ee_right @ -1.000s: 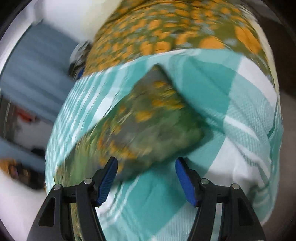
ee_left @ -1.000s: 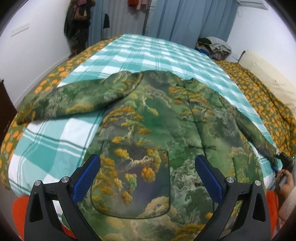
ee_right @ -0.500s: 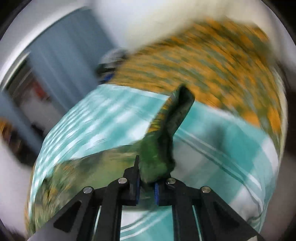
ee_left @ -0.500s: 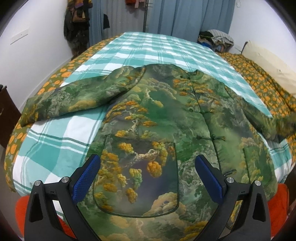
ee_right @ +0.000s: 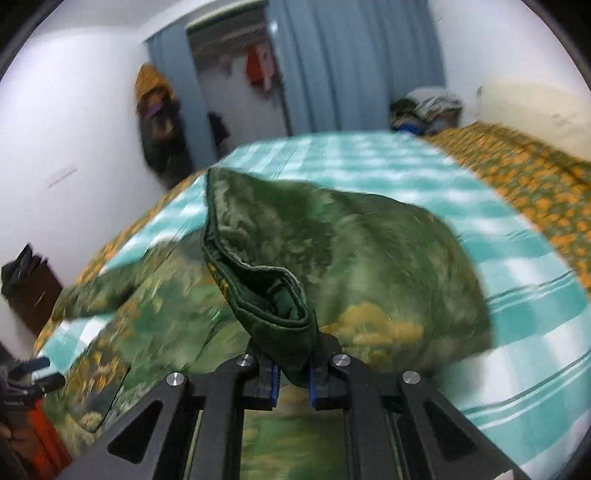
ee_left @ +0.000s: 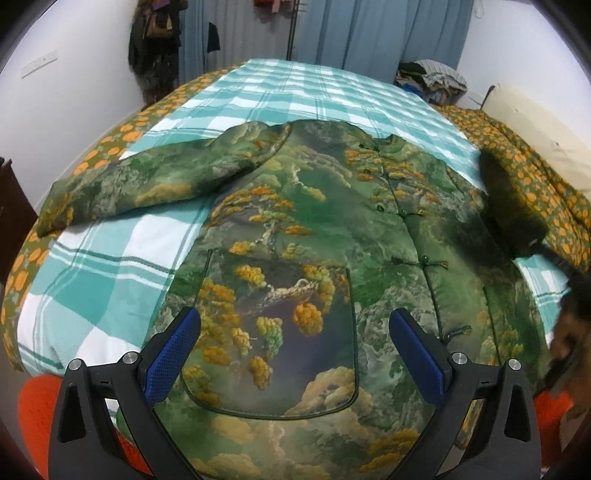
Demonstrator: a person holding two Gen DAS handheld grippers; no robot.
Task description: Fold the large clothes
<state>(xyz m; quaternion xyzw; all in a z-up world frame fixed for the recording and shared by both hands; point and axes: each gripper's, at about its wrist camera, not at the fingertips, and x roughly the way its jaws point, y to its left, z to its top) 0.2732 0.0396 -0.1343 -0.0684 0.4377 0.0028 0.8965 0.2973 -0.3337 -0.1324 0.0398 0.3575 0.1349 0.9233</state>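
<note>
Now, jacket (ee_left: pixel 295 229): flat, front up, on the bed (ee_left: pixel 110 284), filling mid-frame
Right gripper (ee_right: pixel 293 373): jaws pinching the sleeve cuff (ee_right: pixel 266 295), raised at frame centre
Left gripper (ee_left: pixel 295 354): jaws spread, empty, over the hem
Done: one sleeve lifted; no fold laid
Left: other sleeve (ee_left: pixel 147 184), upper left, outstretched; body unfolded

Home bedroom: bed (ee_left: pixel 332 92) under checked blanket, curtains (ee_left: pixel 369 33), clothes pile (ee_left: pixel 432 77) by wall.

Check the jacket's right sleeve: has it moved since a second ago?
Yes. The right sleeve lay flat on the plaid blanket; now the right claw holds its cuff lifted, swung in over the jacket body.
</note>
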